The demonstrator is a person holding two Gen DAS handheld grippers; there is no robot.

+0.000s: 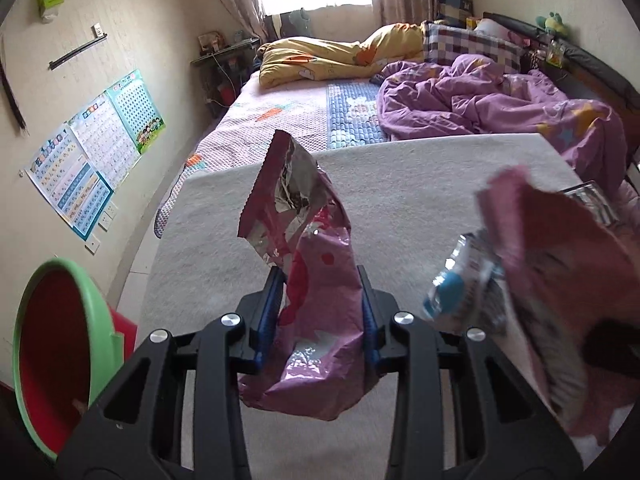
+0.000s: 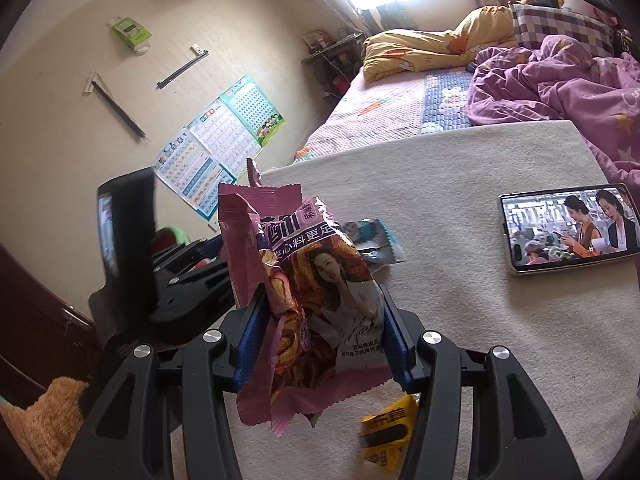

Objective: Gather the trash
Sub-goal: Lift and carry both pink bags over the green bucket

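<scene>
In the left wrist view my left gripper (image 1: 320, 312) is shut on a crumpled pink foil wrapper (image 1: 308, 280), held upright above the cream mat (image 1: 400, 184). My right gripper (image 2: 320, 332) is shut on a pink snack bag (image 2: 316, 292) printed with a woman's picture; that same bag (image 1: 560, 280) shows blurred at the right of the left view. A small blue-and-silver wrapper (image 2: 374, 242) lies on the mat just behind the bag, and again as the small wrapper (image 1: 460, 284) in the left view. A yellow wrapper (image 2: 388, 436) lies under the right gripper.
A green-rimmed red bin (image 1: 60, 344) stands on the floor at the left, below the mat's edge. A phone (image 2: 568, 232) playing video lies on the mat at the right. Behind are a purple quilt (image 1: 480, 100), a yellow quilt (image 1: 340, 56) and a wall with posters (image 1: 96, 148).
</scene>
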